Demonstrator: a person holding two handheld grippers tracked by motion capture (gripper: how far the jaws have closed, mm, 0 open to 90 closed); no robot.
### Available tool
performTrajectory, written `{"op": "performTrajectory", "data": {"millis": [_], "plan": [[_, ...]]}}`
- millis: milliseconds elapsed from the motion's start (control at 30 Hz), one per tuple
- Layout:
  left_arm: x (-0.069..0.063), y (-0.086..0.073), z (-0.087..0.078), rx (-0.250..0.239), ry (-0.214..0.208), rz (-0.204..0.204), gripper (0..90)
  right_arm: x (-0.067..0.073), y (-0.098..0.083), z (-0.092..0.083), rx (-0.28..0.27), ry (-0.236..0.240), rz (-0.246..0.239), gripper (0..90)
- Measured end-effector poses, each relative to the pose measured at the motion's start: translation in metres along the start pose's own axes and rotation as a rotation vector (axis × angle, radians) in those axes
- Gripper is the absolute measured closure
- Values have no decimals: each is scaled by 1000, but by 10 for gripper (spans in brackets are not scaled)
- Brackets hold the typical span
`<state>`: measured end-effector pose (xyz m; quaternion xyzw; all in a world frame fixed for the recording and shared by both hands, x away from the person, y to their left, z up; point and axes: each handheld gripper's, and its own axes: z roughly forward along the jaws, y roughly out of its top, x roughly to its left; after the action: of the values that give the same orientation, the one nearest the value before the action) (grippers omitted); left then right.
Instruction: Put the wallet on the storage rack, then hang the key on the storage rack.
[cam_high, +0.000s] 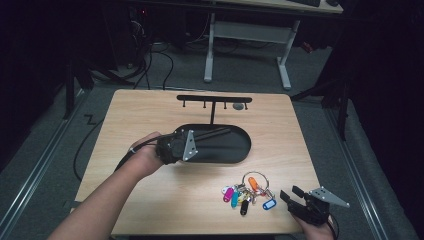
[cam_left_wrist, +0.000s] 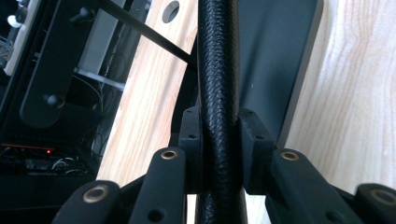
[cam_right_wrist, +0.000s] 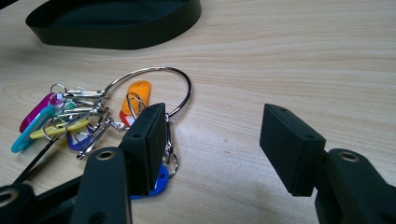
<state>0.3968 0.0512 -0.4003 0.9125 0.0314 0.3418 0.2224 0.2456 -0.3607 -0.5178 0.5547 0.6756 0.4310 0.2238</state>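
**Left tool clamps the tray rim; right tool stands open beside the keys**

From the high view, the left tool (cam_high: 176, 145) sits at the near-left end of an oval black tray (cam_high: 235, 150) on the wooden counter (cam_high: 150, 110), with the person's left hand (cam_high: 145, 157) behind it. How it grips is hard to read from there. The left gripper view settles it: the two pads are pressed against either side of a black textured rim (cam_left_wrist: 218, 93) that runs straight up between them, so this tool is closed on the tray's edge. That same view shows the tray's flat dark floor beyond the rim, and to the left of the tool a black hook rack (cam_left_wrist: 51, 70) with round pegs.

In the high view that rack (cam_high: 214, 99) stands behind the tray, on the far side from the left tool, with a thin post going down to the tray.

The right tool (cam_high: 295, 197) rests near the counter's front right corner, with a bunch of keys (cam_high: 247, 192) just to its left. The right gripper view adds the detail: its jaws are well apart with bare counter between them, holding nothing. The key bunch (cam_right_wrist: 93, 116), with its large metal ring (cam_right_wrist: 154, 74) and orange, pink, teal, yellow and blue tags, lies at and beyond the left jaw, partly hidden by it. Whether that jaw touches the keys I cannot tell.
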Motion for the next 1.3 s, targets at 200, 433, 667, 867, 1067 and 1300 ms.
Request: {"op": "performTrajectory", "data": {"millis": [200,433,667,867,1067,1300], "plan": [[2,5,22,4,-1,39,745,0,0,1,3,3,0,416],[6,8,39,10,-3,42,745,0,0,1,2,6,-4,417],[9,11,54,8,-21,50,744,-1,-1,1,2,7,1,416],[11,10,67,17,-24,56,745,-2,-1,0,3,4,9,417],[14,5,77,34,-17,47,745,-2,-2,1,7,3,17,418],[14,0,89,32,-21,59,744,-3,-3,0,4,0,21,418]]}}
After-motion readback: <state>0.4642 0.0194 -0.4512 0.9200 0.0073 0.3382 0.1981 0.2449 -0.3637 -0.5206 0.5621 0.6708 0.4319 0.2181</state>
